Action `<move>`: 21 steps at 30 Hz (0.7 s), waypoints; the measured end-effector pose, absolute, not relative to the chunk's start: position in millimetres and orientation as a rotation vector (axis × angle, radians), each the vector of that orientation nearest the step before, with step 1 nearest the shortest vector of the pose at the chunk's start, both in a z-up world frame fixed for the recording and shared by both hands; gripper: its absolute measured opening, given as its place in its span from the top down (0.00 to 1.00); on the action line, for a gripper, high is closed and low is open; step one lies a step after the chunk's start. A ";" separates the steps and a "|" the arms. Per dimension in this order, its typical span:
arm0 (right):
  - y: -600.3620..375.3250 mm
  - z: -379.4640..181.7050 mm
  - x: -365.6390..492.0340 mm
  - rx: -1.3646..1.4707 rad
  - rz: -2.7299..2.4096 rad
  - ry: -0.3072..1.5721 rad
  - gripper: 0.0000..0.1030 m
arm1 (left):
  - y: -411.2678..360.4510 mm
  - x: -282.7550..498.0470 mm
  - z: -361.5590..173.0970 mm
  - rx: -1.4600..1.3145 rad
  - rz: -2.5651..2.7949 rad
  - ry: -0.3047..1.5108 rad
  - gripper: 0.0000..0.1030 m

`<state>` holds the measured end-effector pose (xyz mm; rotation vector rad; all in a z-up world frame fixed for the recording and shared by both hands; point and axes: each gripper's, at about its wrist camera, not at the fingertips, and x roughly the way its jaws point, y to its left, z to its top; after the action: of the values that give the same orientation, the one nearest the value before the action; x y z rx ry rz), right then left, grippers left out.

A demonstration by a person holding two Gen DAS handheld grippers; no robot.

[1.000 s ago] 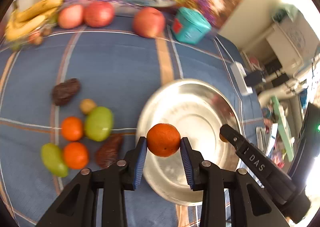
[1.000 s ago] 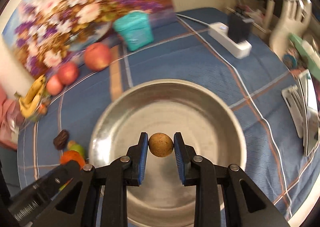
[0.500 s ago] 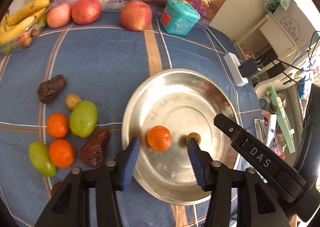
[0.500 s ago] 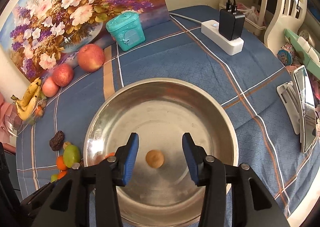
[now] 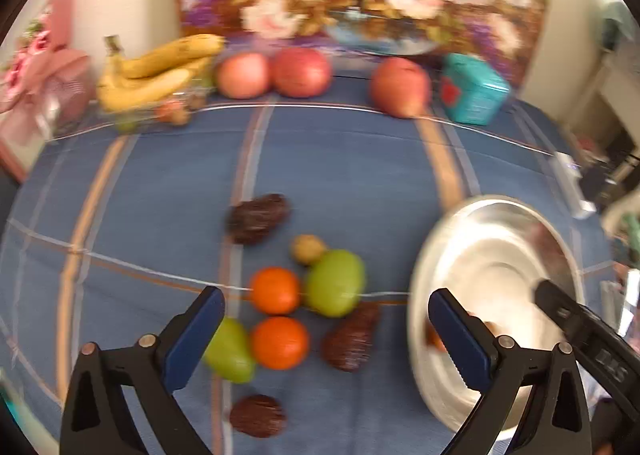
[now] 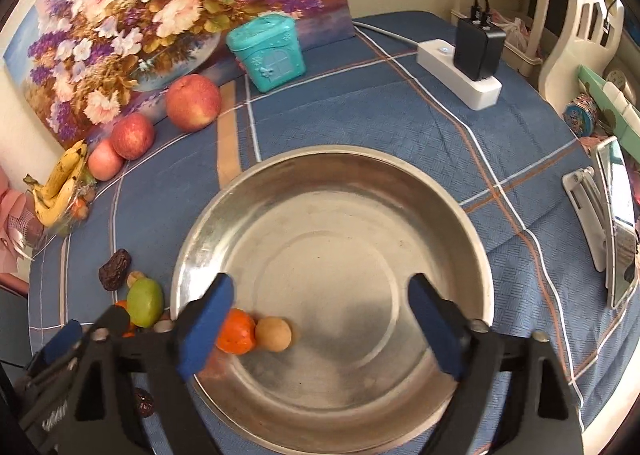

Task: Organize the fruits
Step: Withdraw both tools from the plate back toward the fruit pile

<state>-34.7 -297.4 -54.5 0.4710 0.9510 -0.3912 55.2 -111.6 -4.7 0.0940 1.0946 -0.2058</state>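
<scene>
Orange [image 6: 236, 331] and round brown fruit [image 6: 273, 333] touch in bowl [image 6: 460, 215]; both fingers just spread, empty.

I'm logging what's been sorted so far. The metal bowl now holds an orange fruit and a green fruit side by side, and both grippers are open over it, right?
Not quite: beside the orange fruit in the metal bowl lies a small tan-brown fruit, not a green one. The right wrist view shows it; the green fruits are on the cloth.

Bright daylight flooded both fisheye views; the left wrist view was smeared with motion blur, the right sharp, glare washing the bowl [image 5: 496, 255].
</scene>
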 end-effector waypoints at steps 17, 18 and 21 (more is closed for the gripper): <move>-275.9 -65.1 -34.4 0.495 -0.296 0.959 0.11 | -85.8 53.9 -13.8 0.149 -0.090 1.113 0.00; -275.1 -65.6 -34.1 0.478 -0.306 0.965 0.11 | -84.6 53.5 -13.9 0.158 -0.081 1.113 0.00; -265.9 -66.3 -30.5 0.399 -0.308 0.988 0.11 | -80.2 52.9 -16.5 0.172 -0.065 1.127 0.00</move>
<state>-30.5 -265.9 -66.3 0.3986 0.9882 -0.3085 52.9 -80.2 -16.5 0.1716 1.1275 -0.0654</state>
